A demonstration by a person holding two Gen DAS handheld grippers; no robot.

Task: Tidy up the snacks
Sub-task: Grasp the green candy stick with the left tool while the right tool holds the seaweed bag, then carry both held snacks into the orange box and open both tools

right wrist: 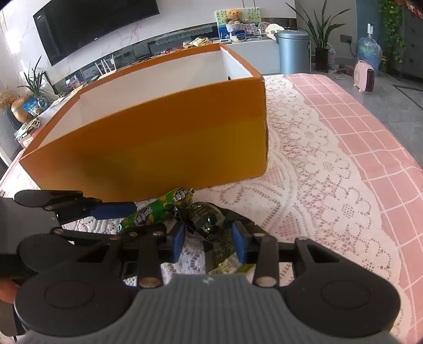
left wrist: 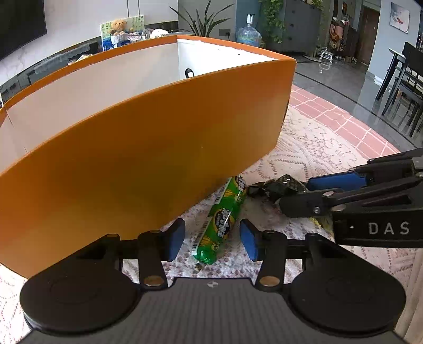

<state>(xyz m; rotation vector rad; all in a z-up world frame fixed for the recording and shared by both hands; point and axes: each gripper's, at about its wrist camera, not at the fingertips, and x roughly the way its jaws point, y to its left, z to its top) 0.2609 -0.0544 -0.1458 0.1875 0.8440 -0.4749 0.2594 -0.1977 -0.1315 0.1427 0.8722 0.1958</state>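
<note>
A green sausage-shaped snack (left wrist: pixel 222 219) lies on the lace tablecloth beside the orange box (left wrist: pixel 148 148). My left gripper (left wrist: pixel 212 238) is open with its blue pads on either side of the green snack, not closed on it. A dark shiny snack packet (right wrist: pixel 211 227) lies next to the green snack (right wrist: pixel 158 209). My right gripper (right wrist: pixel 208 239) is open and straddles the dark packet. The right gripper also shows in the left wrist view (left wrist: pixel 312 193), over the dark packet (left wrist: pixel 277 186). The left gripper shows in the right wrist view (right wrist: pixel 132 214). The orange box (right wrist: pixel 158 148) has white inner walls.
The table carries a white lace cloth (right wrist: pixel 317 185) over a pink checked cover (right wrist: pixel 383 158). Behind it stand a TV (right wrist: pixel 92 23), a grey bin (right wrist: pixel 293 50), plants and a water jug (right wrist: pixel 368 53). Dark dining chairs (left wrist: pixel 404 87) stand at the right.
</note>
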